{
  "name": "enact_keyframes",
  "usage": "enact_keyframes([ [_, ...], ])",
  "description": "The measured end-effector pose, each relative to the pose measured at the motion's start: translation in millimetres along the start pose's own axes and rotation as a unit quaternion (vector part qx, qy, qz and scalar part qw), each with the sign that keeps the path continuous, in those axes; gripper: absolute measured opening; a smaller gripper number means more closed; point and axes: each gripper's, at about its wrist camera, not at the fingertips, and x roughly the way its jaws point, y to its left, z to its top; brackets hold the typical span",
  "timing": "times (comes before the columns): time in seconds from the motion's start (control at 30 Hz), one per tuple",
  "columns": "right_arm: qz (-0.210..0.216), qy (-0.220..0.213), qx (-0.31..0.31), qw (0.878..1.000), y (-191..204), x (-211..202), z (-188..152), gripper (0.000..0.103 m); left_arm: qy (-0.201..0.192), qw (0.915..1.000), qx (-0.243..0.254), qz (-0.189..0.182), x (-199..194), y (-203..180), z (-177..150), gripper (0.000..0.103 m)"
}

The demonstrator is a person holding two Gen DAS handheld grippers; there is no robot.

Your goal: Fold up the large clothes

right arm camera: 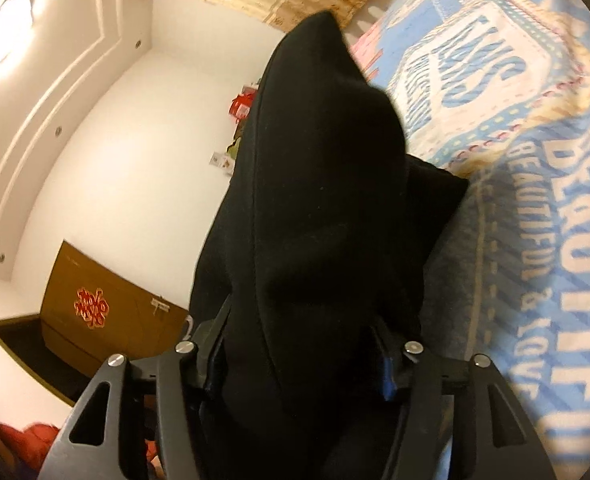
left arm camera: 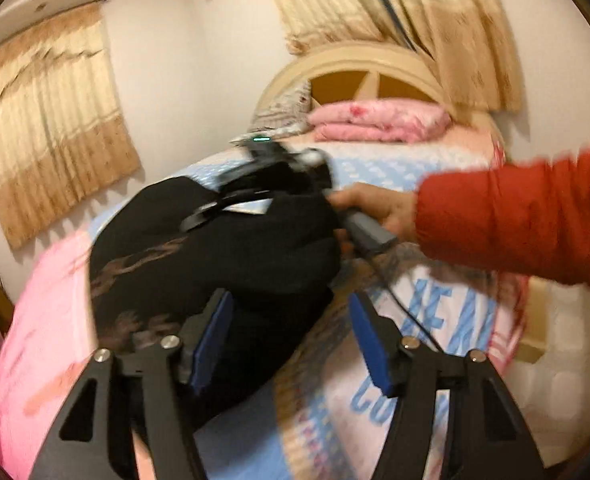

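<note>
Black garment [right arm camera: 319, 216] fills the right gripper [right arm camera: 301, 364], clamped between its pads and lifted off the bed [right arm camera: 543, 184]; the left gripper [left arm camera: 291, 336] gapes with nothing held. Folding looks barely begun; the cloth remains bunched, no neat fold visible.

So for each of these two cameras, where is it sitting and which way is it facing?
Left wrist: sits on the open left gripper, facing the headboard; shows the right hand and right gripper.
Right wrist: sits on the right gripper, shut on the black garment, facing a wall.
Shared: the garment and blue bedspread.
</note>
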Motion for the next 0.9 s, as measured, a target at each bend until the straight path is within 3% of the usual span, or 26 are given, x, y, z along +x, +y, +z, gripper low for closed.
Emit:
enact_keyframes([
  [0.03,-0.004,-0.012,-0.003,1.000,4.7,-13.0,-0.4,0.062,-0.003,0.9999,-0.014,0.003,-5.5,9.2,1.6,0.079],
  [0.1,-0.017,-0.034,-0.008,0.999,11.5,-39.6,1.0,0.063,-0.027,0.9973,-0.068,0.009,-27.9,45.8,8.1,0.086],
  [0.17,-0.074,-0.067,-0.025,0.995,30.2,-70.7,-3.1,0.063,-0.049,0.9911,-0.122,0.023,-40.4,83.1,12.9,0.101],
  [0.2,-0.106,-0.078,-0.046,0.990,45.7,-84.6,-7.0,0.063,-0.054,0.9883,-0.137,0.040,-40.7,96.2,13.2,0.102],
  [0.3,-0.146,-0.098,-0.114,0.978,101.5,-106.3,-18.0,0.063,-0.039,0.9768,-0.158,0.139,-13.8,137.9,15.9,0.102],
  [0.37,-0.156,-0.093,-0.162,0.970,139.7,-101.5,-24.4,0.063,-0.023,0.9642,-0.176,0.197,15.8,161.7,11.8,0.101],
  [0.43,-0.184,-0.080,-0.212,0.956,179.2,-78.0,-33.1,0.063,-0.001,0.9518,-0.220,0.214,48.6,187.3,5.5,0.099],
  [0.53,-0.246,-0.084,-0.264,0.929,221.3,-35.4,-40.7,0.063,0.035,0.9347,-0.292,0.200,95.0,204.8,-3.9,0.097],
  [0.6,-0.262,-0.095,-0.259,0.925,234.7,-6.5,-21.4,0.063,0.051,0.9320,-0.305,0.189,116.0,198.2,-7.5,0.096],
  [0.67,-0.278,-0.120,-0.242,0.922,231.2,21.0,0.5,0.063,0.045,0.9324,-0.286,0.217,128.2,181.4,-2.9,0.096],
  [0.73,-0.318,-0.131,-0.245,0.906,208.9,49.1,19.2,0.064,0.046,0.9344,-0.266,0.232,130.0,171.2,-1.1,0.096],
  [0.8,-0.381,-0.098,-0.230,0.890,154.3,79.6,31.7,0.066,0.053,0.9362,-0.251,0.240,133.6,164.6,2.7,0.096],
  [0.83,-0.419,-0.074,-0.213,0.880,116.0,92.6,33.1,0.066,0.056,0.9374,-0.249,0.237,135.3,163.5,2.8,0.098],
  [0.9,-0.432,-0.080,-0.182,0.880,71.5,90.0,24.1,0.069,0.096,0.9440,-0.250,0.193,152.9,161.5,-0.7,0.101],
])
